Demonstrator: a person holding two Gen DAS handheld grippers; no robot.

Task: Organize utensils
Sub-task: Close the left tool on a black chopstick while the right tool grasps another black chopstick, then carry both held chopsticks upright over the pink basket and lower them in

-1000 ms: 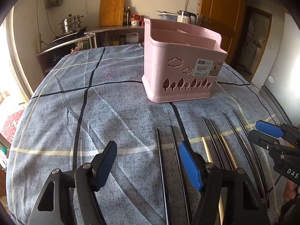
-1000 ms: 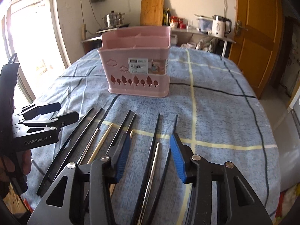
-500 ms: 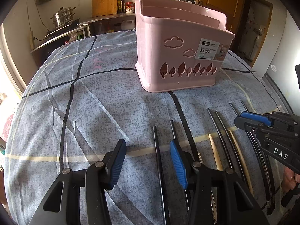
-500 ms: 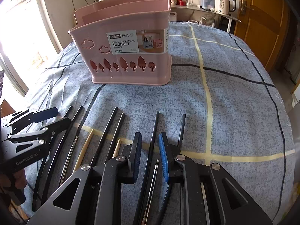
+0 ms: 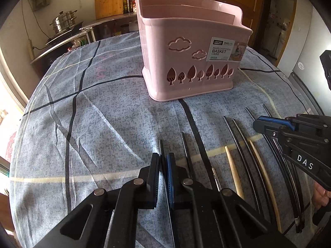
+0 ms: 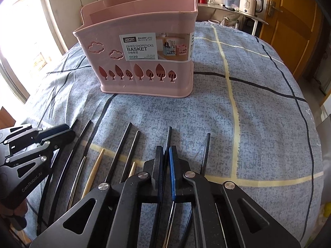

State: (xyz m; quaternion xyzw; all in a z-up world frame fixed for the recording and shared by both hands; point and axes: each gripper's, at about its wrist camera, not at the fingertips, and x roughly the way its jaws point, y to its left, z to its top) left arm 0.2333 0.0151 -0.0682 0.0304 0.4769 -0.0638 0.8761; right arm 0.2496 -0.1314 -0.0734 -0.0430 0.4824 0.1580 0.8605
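Note:
A pink divided chopsticks basket (image 5: 192,62) (image 6: 140,47) stands upright on the blue checked tablecloth (image 5: 103,113). Several black and two wooden chopsticks lie in a row in front of it. My left gripper (image 5: 163,159) is shut on the leftmost black chopstick (image 5: 160,144), down at the cloth. My right gripper (image 6: 166,153) is shut on a black chopstick (image 6: 169,134), second from the right in the row. The right gripper also shows at the right of the left wrist view (image 5: 269,125), and the left gripper at the left of the right wrist view (image 6: 55,132).
Wooden chopsticks (image 5: 233,171) (image 6: 95,169) lie among the black ones. A counter with a steel pot (image 5: 64,19), a cutting board (image 5: 108,0) and a kettle (image 6: 249,2) stands behind the table. A wooden door (image 6: 289,20) is at the right.
Both grippers moved forward and down toward the chopsticks and the basket. Both closed from wide open, each onto a black chopstick.

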